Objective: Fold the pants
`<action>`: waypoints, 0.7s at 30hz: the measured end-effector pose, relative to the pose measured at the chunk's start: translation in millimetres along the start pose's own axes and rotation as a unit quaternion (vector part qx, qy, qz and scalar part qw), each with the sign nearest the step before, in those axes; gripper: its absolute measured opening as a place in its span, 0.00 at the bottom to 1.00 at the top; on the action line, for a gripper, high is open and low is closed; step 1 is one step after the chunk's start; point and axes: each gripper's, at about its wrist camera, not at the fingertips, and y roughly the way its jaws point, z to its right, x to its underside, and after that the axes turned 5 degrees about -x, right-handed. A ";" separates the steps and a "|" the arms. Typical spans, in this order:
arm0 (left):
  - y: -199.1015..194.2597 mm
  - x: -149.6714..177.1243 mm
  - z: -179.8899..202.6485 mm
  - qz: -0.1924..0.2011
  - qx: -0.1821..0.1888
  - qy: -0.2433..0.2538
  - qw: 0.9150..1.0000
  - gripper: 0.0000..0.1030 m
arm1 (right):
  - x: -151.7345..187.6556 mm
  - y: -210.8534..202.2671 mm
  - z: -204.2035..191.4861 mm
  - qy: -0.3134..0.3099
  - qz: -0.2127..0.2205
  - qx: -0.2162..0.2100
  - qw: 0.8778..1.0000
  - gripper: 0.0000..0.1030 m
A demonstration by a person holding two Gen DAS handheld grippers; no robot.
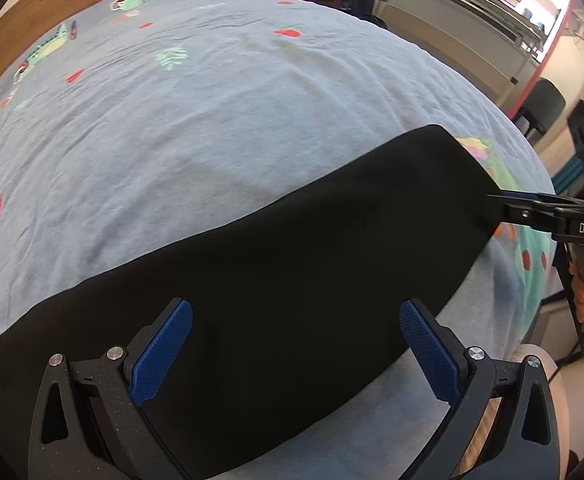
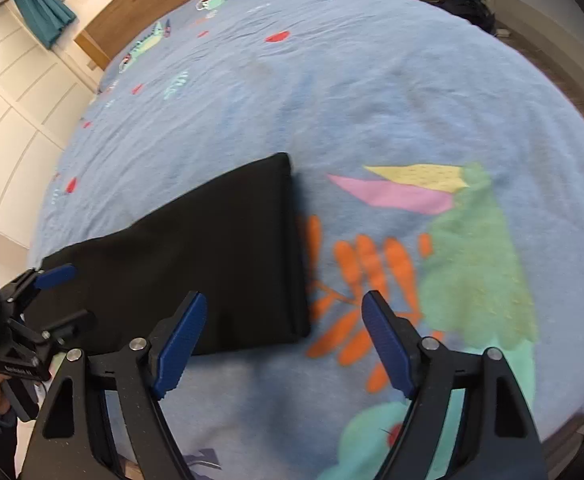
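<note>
Two grippers hover over one long black band of cloth: the pants (image 1: 276, 280), already doubled leg on leg, lie flat along the near edge of a bed dressed in a blue printed bedsheet (image 1: 212, 128).

Your left gripper (image 1: 295, 344) hangs above the left end of the pants with its blue pads spread wide, gripping nothing. Your right gripper (image 2: 284, 340) straddles the near right corner of the pants, just where the black cloth ends and the orange leaf print (image 2: 355, 280) begins; its jaws are also wide apart, with nothing between them. Seen from the left wrist the right gripper's fingers look close together at that hem, but its own camera shows a clear gap and no cloth caught.

The next step appears to be the crosswise fold, one end carried over to meet the other. To do it well, lower the right gripper so that its pads take every layer at the corner, not the top one alone. Pinch close to the hem so the edge stays straight. Let the left gripper pin or lift the matching end so the band does not drag across the bedsheet. Lift low, travel along the length of the pants, and lay edge upon edge before letting go.
</note>
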 end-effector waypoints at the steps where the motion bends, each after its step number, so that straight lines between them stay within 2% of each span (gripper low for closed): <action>1: -0.8 -1.6 1.8 -0.001 0.004 0.004 1.000 0.99 | -1.3 2.3 -0.8 0.000 -0.003 -0.013 1.000 1.00; 4: 0.8 -13.2 5.2 -0.009 0.032 0.017 0.999 0.99 | -4.6 12.3 -2.0 -0.004 -0.023 -0.030 0.999 0.86; 8: 2.3 -41.8 10.0 -0.032 0.097 0.040 0.994 0.99 | 0.1 20.7 -3.3 -0.011 -0.036 -0.041 0.998 0.85; 11: 9.6 -64.8 13.5 -0.059 0.097 0.094 0.989 0.99 | 5.7 22.0 -2.4 -0.023 -0.044 -0.049 0.998 0.83; 16: 31.5 -89.8 16.4 -0.126 0.114 0.170 0.971 0.99 | 6.2 23.4 4.8 -0.031 -0.055 -0.059 0.996 0.59; 21: 36.0 -119.2 42.5 -0.145 0.160 0.228 0.949 0.99 | 4.5 22.7 10.8 -0.029 -0.055 -0.079 0.995 0.52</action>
